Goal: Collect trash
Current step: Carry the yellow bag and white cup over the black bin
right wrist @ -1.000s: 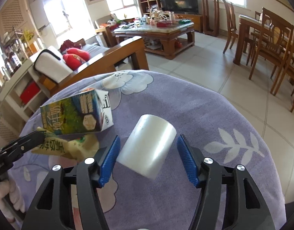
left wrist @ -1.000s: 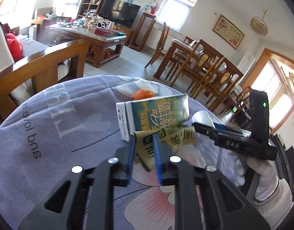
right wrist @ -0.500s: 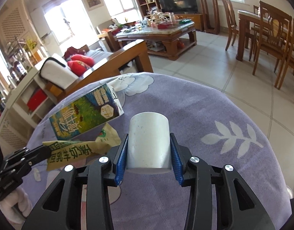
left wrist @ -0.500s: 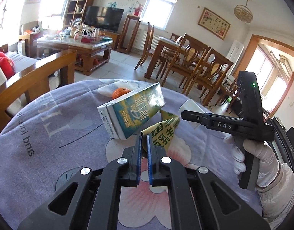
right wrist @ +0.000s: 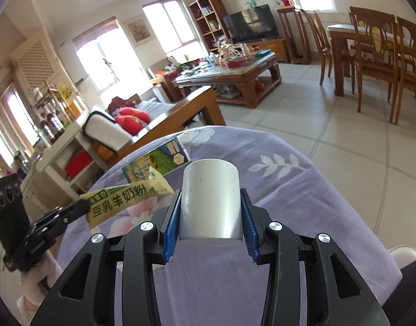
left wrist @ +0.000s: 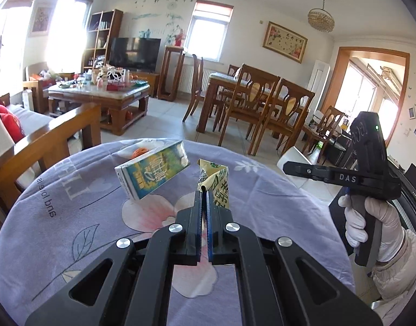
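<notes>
My left gripper [left wrist: 203,193] is shut on a yellow powder sachet [left wrist: 217,182], lifted off the purple cloth. The same sachet [right wrist: 121,198] hangs from the left gripper [right wrist: 84,206] in the right wrist view. My right gripper [right wrist: 211,193] is shut on a white paper cup [right wrist: 210,203], its blue pads pressed on both sides. In the left wrist view the right gripper [left wrist: 288,167] holds the cup [left wrist: 294,160] at the right, beyond the table edge. A green milk carton [left wrist: 151,172] lies on the cloth, also visible as the carton [right wrist: 156,160] behind the sachet.
The round table [left wrist: 58,217] wears a purple flowered cloth. An orange [left wrist: 139,152] sits behind the carton. A wooden sofa arm [left wrist: 58,127] stands close at the left. Dining chairs [left wrist: 262,108] and a coffee table [left wrist: 99,95] stand farther off on the tiled floor.
The left jaws closed on the sachet and lifted it off the cloth. The right jaws closed on the cup, lifted it and tipped it upright. The carton shifted.
</notes>
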Demonstrator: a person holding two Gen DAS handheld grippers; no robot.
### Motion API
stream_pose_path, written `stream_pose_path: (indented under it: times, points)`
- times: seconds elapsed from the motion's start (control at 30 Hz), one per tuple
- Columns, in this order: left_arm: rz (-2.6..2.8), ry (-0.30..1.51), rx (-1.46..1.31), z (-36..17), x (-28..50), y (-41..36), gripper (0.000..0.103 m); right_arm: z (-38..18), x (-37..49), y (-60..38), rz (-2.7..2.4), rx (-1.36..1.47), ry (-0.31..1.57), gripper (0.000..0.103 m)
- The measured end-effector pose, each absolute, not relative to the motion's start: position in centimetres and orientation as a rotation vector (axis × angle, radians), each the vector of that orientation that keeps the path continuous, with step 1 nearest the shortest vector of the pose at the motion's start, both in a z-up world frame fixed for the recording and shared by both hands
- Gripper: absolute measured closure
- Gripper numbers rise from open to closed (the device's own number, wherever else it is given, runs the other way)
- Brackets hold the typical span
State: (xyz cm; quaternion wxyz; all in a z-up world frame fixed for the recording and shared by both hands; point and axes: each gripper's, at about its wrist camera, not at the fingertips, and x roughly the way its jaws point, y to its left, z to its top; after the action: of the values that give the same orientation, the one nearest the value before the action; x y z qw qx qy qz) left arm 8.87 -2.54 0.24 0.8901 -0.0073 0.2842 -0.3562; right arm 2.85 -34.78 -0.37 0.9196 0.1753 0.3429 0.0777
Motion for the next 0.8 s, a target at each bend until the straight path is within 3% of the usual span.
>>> stream_pose_path:
  times: [0.33,0.8]
  points:
    - [-0.830,0.502,0.009,3.5,3.0,-7.7,0.100,2.5,-7.7,-40.3,0.123,0.371,0.615,0.063]
    - [-1.083,0.480,0.098,3.3,-4.3,-22.9,0.100,2.5,-23.7,-55.3,-0.099,0.445,0.516,0.063]
